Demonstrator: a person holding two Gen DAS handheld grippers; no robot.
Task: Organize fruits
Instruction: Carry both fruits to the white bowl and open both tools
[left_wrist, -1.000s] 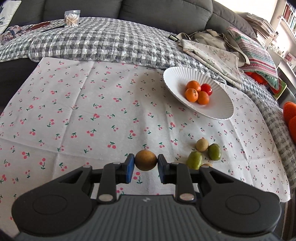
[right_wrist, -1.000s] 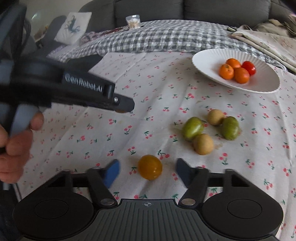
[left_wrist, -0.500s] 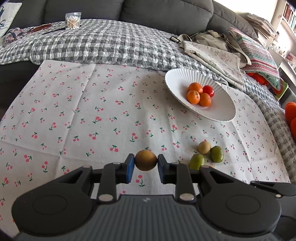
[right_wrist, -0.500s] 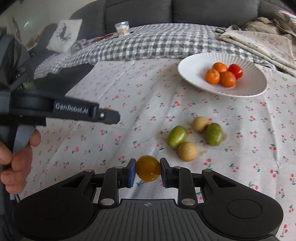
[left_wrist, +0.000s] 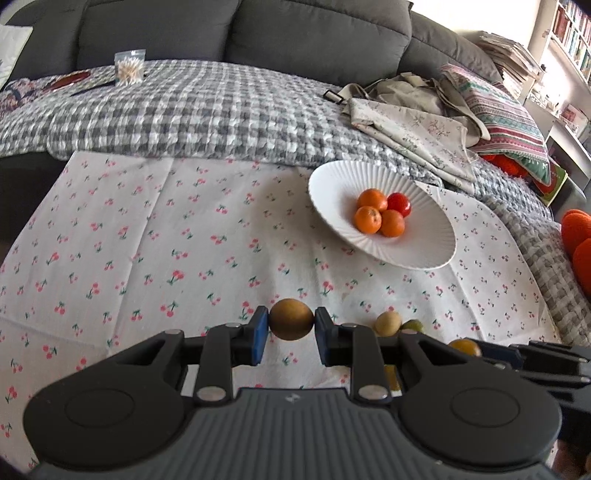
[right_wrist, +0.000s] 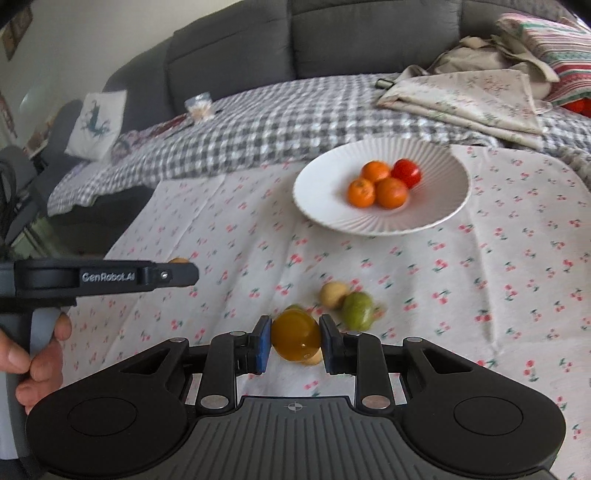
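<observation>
**Both grippers carry fruit above the cherry cloth**

The left gripper (left_wrist: 291, 325) is clamped on a brown fruit (left_wrist: 291, 319), held clear of the cherry-print cloth (left_wrist: 147, 229). The right gripper (right_wrist: 295, 338) pinches a yellow-orange fruit (right_wrist: 295, 334) between its blue pads (right_wrist: 263, 341). Just beyond it on the cloth lie a tan fruit (right_wrist: 332, 294) and a green fruit (right_wrist: 357, 310), touching. Farther back, a white plate (right_wrist: 325, 206) holds three oranges (right_wrist: 390, 192) and a red fruit (right_wrist: 406, 172). A person's hand (right_wrist: 33, 354) grips the left tool's handle.

plate (left_wrist: 332, 184): white, ribbed, matt
tablecloth (left_wrist: 147, 240): thin printed cloth
blanket (left_wrist: 221, 110): puckered checked fabric
</observation>
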